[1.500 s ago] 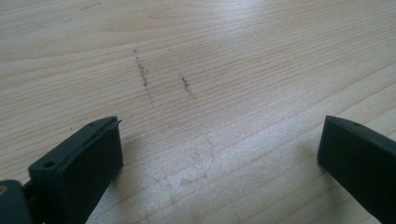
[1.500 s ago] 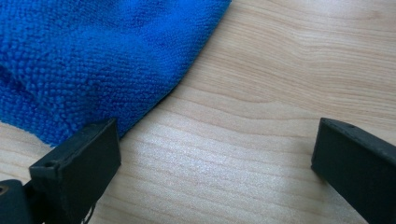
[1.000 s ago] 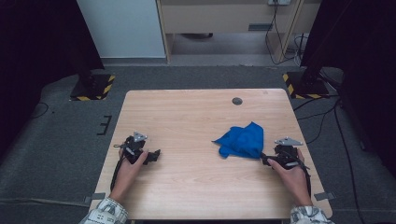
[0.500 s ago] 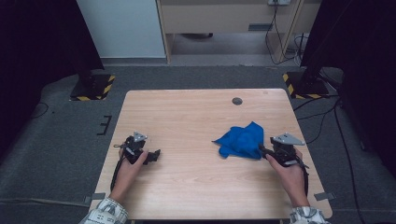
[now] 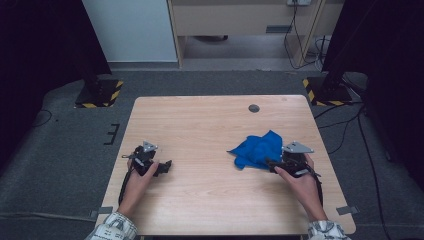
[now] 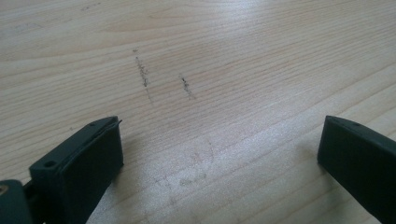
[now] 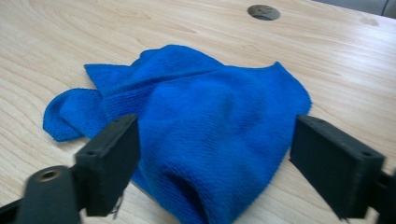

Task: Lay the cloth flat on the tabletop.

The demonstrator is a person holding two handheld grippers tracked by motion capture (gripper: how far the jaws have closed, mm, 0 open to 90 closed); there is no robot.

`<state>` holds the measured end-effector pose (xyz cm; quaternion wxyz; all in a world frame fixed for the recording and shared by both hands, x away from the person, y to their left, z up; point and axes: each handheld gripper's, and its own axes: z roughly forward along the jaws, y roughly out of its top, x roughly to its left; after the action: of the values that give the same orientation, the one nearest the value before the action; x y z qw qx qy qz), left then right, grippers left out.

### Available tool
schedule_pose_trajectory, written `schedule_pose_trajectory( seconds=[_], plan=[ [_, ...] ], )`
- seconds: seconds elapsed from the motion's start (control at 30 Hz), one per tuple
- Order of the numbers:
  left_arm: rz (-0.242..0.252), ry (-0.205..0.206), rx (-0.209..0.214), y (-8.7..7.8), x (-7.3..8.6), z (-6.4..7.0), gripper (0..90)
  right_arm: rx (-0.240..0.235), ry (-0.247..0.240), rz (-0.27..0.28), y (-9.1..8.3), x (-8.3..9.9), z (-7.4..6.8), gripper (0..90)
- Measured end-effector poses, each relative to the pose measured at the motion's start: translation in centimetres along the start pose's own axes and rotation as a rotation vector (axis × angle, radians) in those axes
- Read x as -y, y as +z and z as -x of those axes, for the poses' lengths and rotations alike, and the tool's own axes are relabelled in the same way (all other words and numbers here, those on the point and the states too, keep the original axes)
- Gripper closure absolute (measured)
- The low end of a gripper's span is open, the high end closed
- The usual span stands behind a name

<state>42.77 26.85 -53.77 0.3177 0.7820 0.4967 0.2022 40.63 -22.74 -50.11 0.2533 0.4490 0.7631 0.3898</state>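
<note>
— Where's the crumpled blue microfibre cloth (image 5: 256, 150) sitting?

— On the right half of the pale wooden worktop (image 5: 210, 125), bunched in a loose heap just beyond the right hand-held gripper (image 5: 276, 165). In the right gripper view that gripper's jaws stand wide apart on either side of the cloth's (image 7: 205, 126) near edge, nothing clamped yet.

— And the left hand-held gripper (image 5: 165, 166)?

— Resting near the left edge, well apart from the cloth — its jaws are spread too, over bare, scuffed wood (image 6: 187, 88).

— How would you take the grasp?

— I'd push low along the worktop so one jaw slides under the raised fold, then close on one thick layer rather than the whole heap.

— Anything one view adds?

— The high view shows both hands and the small round dark grommet (image 5: 254, 108) at the far side; the right gripper view shows the weave and folds.
</note>
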Motion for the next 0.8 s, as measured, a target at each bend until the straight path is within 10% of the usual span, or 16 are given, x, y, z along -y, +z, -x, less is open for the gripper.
schedule_pose_trajectory(
  seconds=[0.27,0.4,0.57,0.8],
  plan=[
    [0.0,-0.001,-0.001,0.0,0.0,0.0,0.0,-0.011,-0.022,-0.082,2.2,0.4,-0.4,24.6],
    [-0.001,-0.001,-0.005,0.0,0.0,0.1,0.0,-0.042,-0.022,-0.133,3.3,0.5,-0.5,52.3],
    [0.002,0.004,-0.002,0.0,-0.1,0.5,0.9,-0.077,-0.023,-0.089,2.9,0.0,-0.7,75.3],
    [0.003,0.019,0.019,0.0,-0.5,1.2,5.4,-0.159,-0.01,-0.045,2.8,-1.2,-2.3,78.7]
  ],
)
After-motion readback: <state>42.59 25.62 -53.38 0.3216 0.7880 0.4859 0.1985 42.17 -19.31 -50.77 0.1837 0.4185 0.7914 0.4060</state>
